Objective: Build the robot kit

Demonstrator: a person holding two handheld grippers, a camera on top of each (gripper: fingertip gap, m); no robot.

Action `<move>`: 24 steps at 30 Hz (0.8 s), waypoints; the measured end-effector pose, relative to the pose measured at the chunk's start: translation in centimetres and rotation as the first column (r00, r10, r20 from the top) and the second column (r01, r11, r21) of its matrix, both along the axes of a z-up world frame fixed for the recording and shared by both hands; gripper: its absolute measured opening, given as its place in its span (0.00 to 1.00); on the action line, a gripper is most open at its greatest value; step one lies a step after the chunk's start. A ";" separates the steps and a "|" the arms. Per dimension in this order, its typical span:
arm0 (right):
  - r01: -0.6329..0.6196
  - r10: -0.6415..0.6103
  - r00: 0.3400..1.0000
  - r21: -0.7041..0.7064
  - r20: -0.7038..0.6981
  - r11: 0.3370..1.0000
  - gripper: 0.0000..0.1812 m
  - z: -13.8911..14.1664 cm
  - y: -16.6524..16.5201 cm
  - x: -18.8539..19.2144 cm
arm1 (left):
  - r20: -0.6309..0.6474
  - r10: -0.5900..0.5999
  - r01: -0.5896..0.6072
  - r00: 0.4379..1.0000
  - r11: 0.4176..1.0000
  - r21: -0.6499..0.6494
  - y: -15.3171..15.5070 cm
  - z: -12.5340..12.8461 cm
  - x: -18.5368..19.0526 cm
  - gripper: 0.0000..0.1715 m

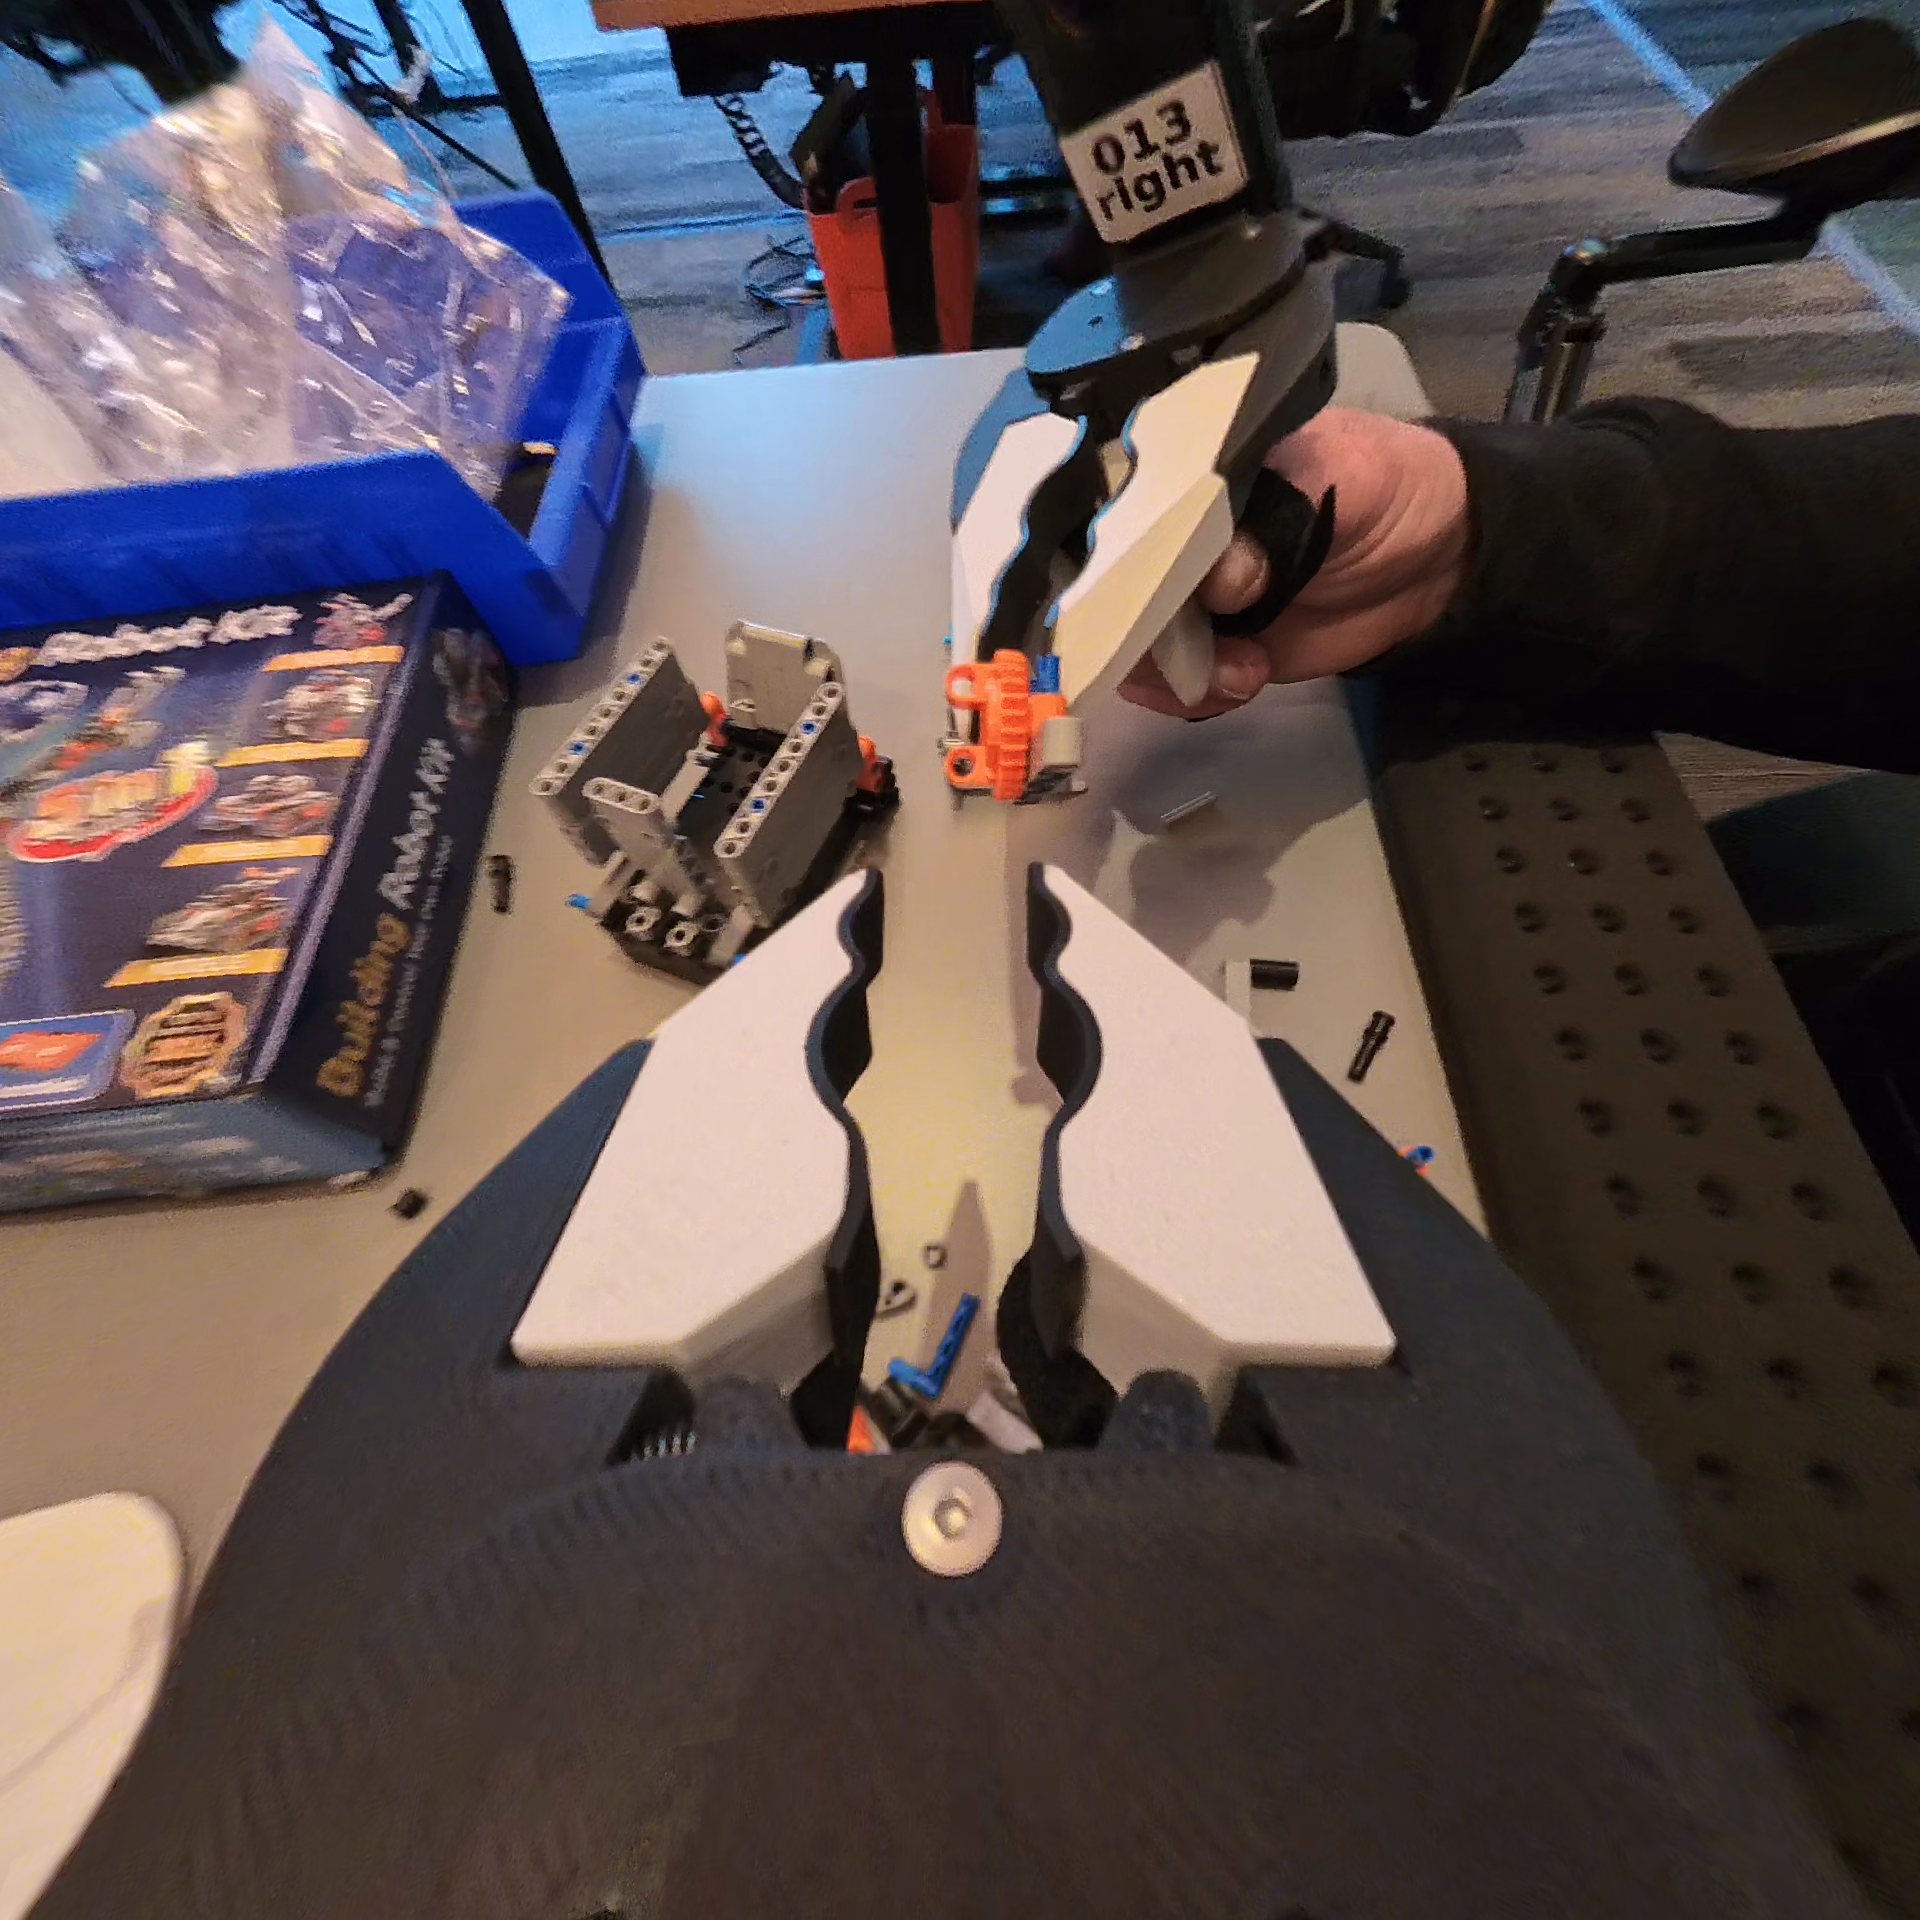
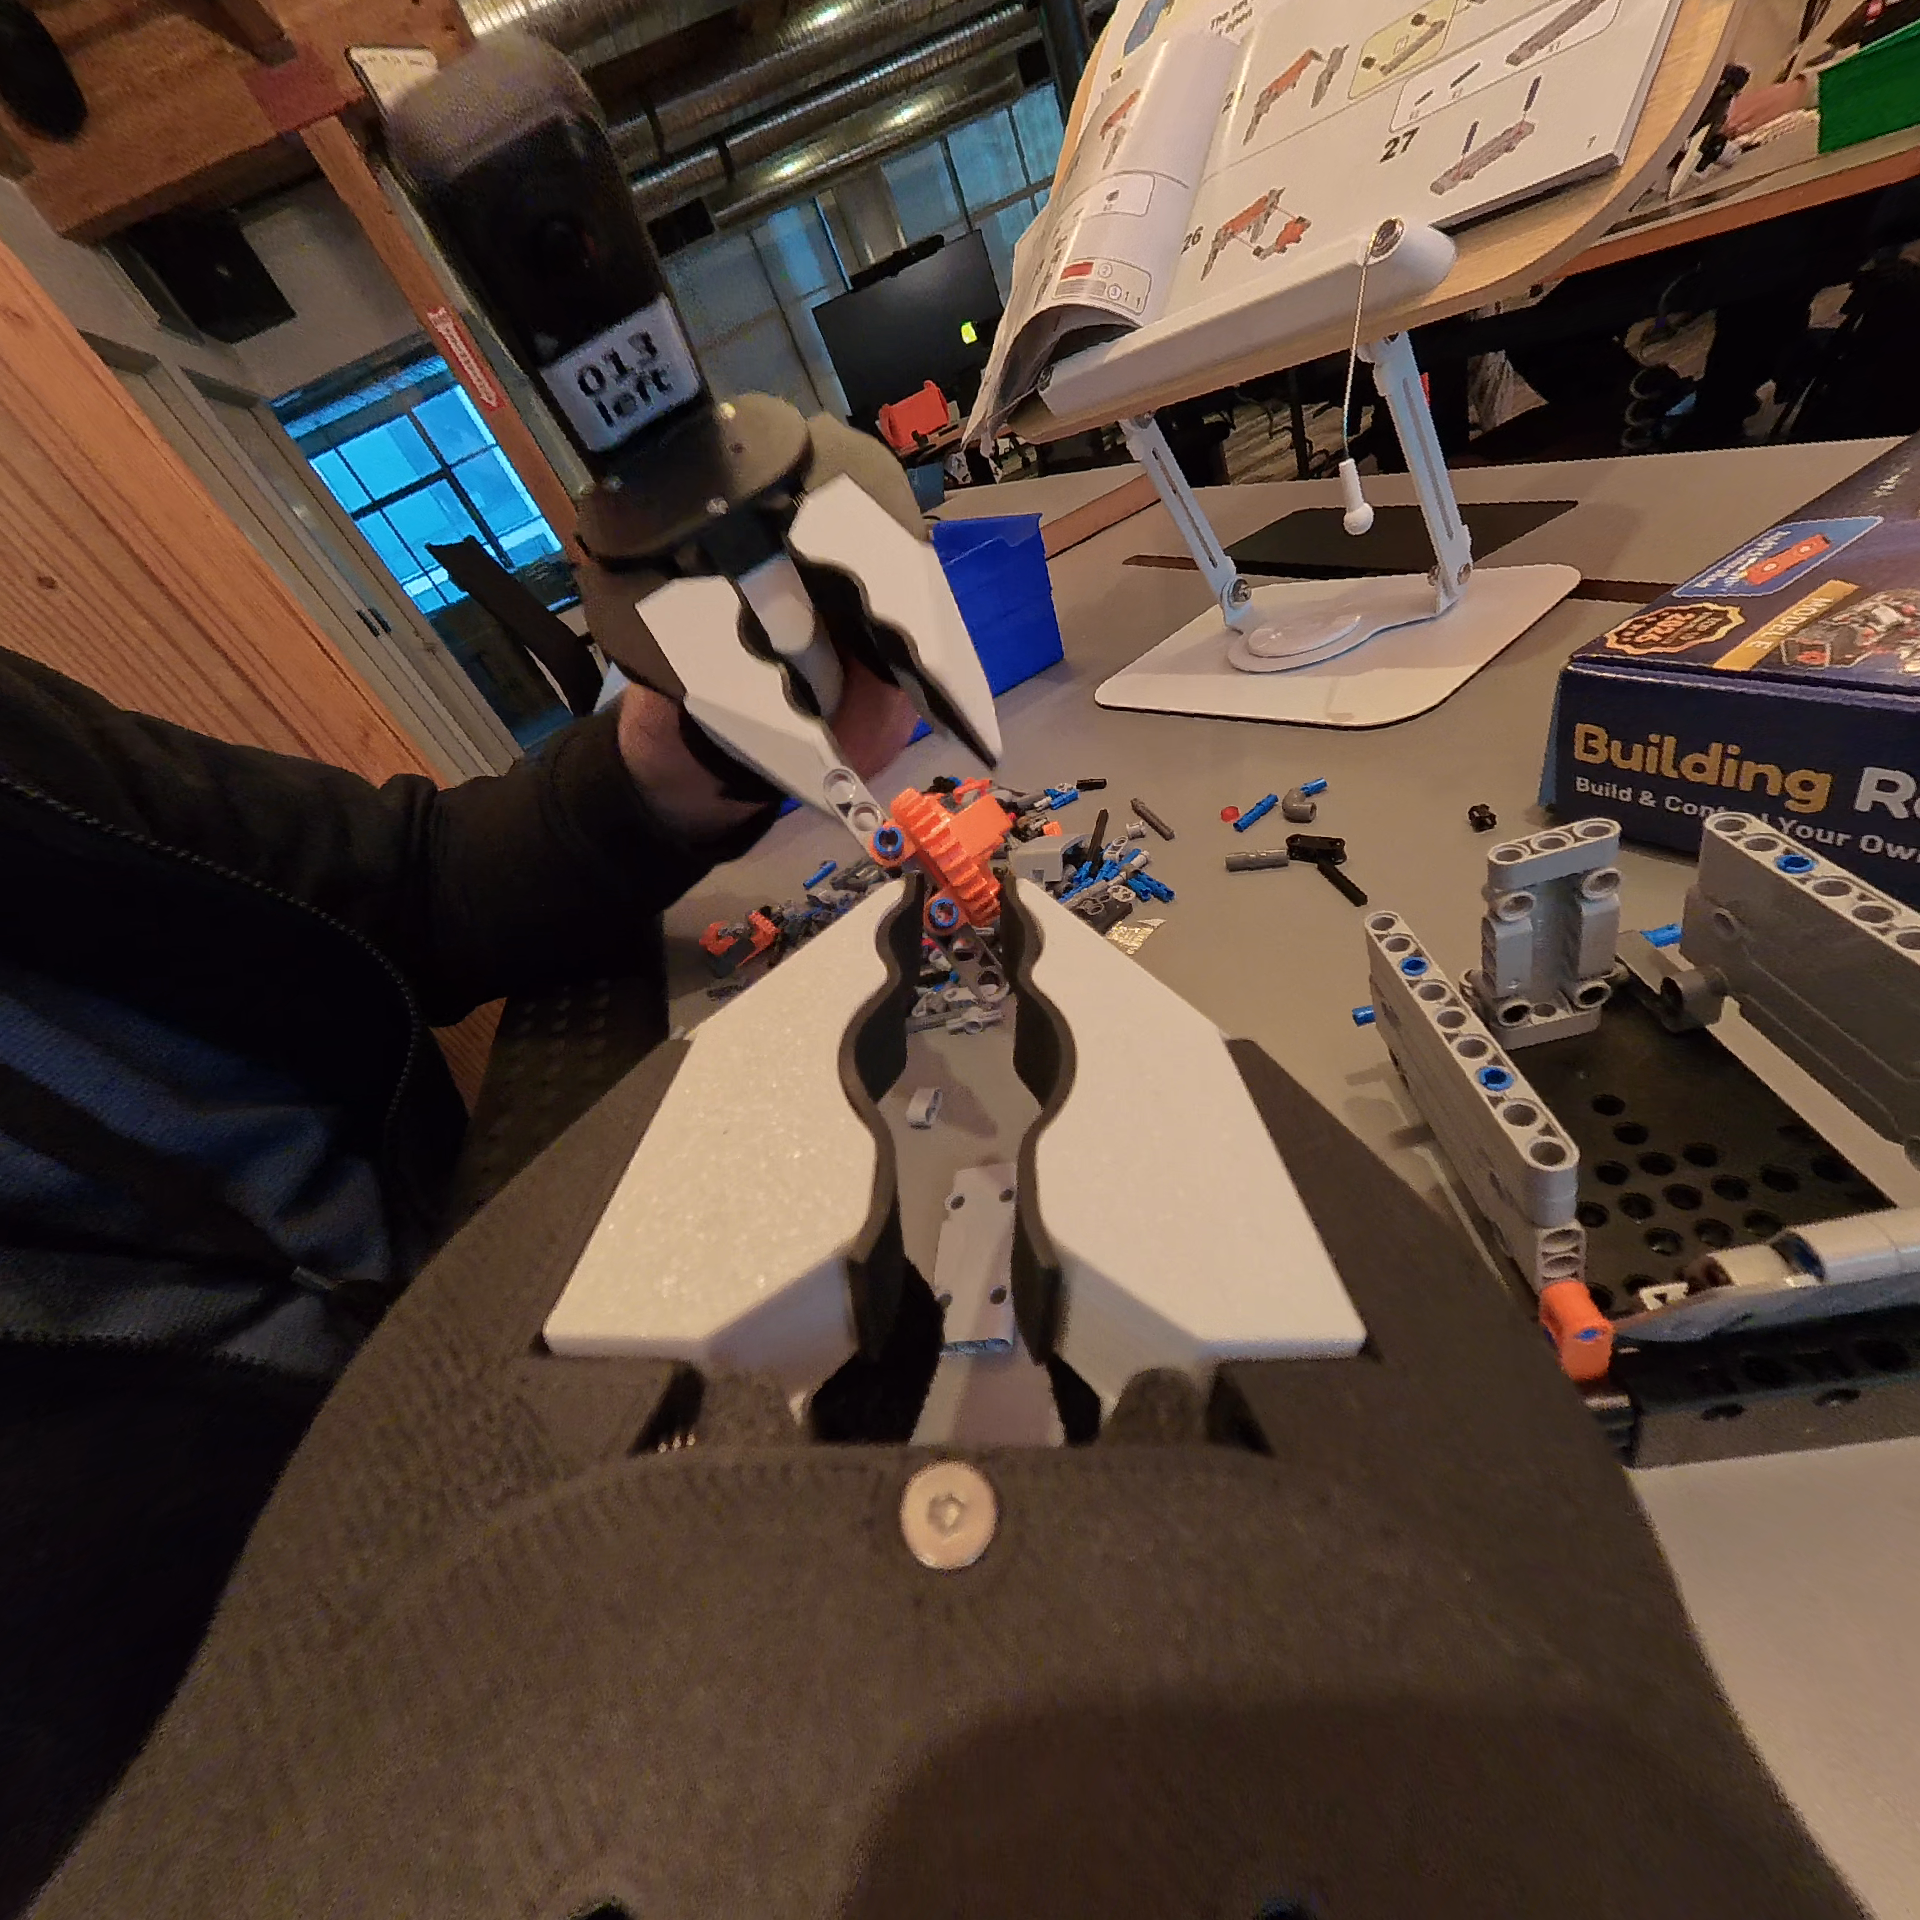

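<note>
Item, held: orange gear assembly (image 2: 951, 847), pinched between the tips of the right gripper (image 2: 956, 899), fingers closed narrowly on it. Grey holed beam of the same assembly running back between the fingers, long axis roughly in line with them. Low over the grey table (image 1: 810, 499); contact with the top not discernible.

Left gripper (image 1: 954, 883): fingers spread, nothing between them. Seen from it, assembly ahead and slightly right of the fingertips, apart from them. Nearer on its other side: grey beam frame (image 1: 717, 790), standing ahead-left, close to the left fingertip.

Hand (image 1: 1351, 551) in a dark sleeve on the right gripper's handle.

Surface: scattered pins and connectors, densest in a loose pile of small parts (image 2: 1091, 883) just beyond the assembly. Kit box (image 1: 208, 883) at the left edge, blue bin (image 1: 312, 530) behind it with clear plastic bags (image 1: 260, 281). Black perforated panel (image 1: 1610, 1039) along the right side. Open instruction booklet (image 2: 1299, 125) on a white stand (image 2: 1330, 623) farther back.

Room: wood-panelled wall, windows, further desks behind.
</note>
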State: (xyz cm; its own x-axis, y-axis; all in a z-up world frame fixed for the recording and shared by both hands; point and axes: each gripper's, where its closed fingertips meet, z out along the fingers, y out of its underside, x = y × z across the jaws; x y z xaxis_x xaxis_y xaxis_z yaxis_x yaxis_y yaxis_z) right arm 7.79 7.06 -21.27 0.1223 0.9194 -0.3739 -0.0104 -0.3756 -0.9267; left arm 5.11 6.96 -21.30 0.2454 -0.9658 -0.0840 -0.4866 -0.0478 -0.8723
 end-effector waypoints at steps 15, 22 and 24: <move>0.442 -0.416 0.855 0.016 -0.308 0.897 0.07 5.4 4.9 11.4 | 0.063 0.182 -0.185 0.981 0.982 0.038 3.2 3.4 -6.8 0.15; 0.454 -0.431 0.845 -0.001 -0.316 0.891 0.07 5.3 5.2 12.4 | 0.039 0.184 -0.185 0.982 0.982 0.030 3.3 2.6 -6.7 0.15; 0.452 -0.431 0.846 -0.003 -0.313 0.892 0.07 5.2 5.2 12.5 | 0.034 0.182 -0.183 0.983 0.983 0.027 3.3 2.5 -6.6 0.15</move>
